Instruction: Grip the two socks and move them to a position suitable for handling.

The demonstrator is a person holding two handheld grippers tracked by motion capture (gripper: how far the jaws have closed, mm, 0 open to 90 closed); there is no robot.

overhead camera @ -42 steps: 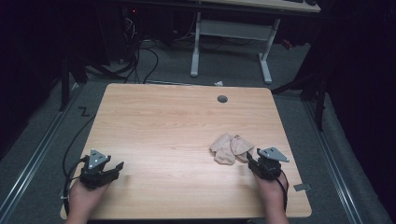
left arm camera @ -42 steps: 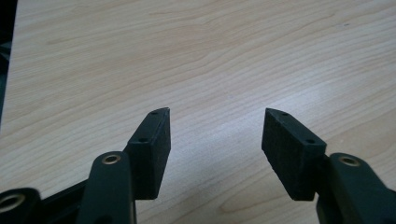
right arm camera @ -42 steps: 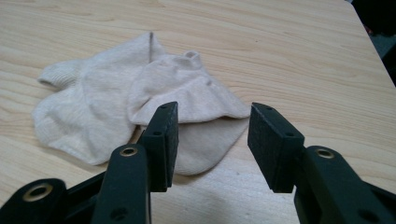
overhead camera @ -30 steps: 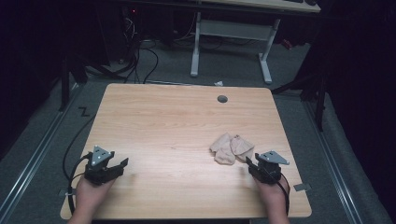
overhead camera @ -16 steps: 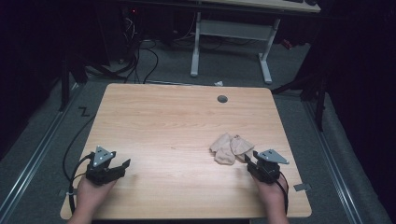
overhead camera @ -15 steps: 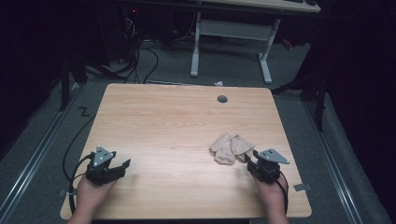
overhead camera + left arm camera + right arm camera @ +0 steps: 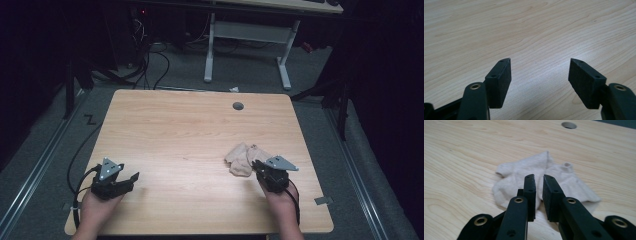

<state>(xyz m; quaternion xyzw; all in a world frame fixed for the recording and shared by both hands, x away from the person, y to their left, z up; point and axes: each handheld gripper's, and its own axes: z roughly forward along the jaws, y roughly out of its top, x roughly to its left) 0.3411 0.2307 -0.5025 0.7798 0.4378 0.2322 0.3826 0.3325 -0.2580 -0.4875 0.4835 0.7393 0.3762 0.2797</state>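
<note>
A crumpled beige cloth (image 7: 242, 159) lies flat on the wooden table (image 7: 190, 125), right of centre. My right gripper (image 7: 257, 167) sits at the cloth's near right edge. In the right gripper view the cloth (image 7: 564, 177) spreads just beyond and under the jaws. The right gripper (image 7: 538, 177) has just been closing, and only a narrow gap is left between its pads. I see no fabric pressed between them. My left gripper (image 7: 132, 177) rests low over bare wood at the near left. In its own view the left gripper (image 7: 540, 61) stands wide open with nothing between its fingers.
A round cable hole (image 7: 238, 106) sits near the table's far edge, also seen as the hole (image 7: 569, 125) in the right gripper view. Beyond the table, white desk legs (image 7: 210, 55) and cables (image 7: 150, 55) stand on the dark floor.
The right gripper has crept forward and left onto the cloth's edge. The left hand has stayed where it was over the last second.
</note>
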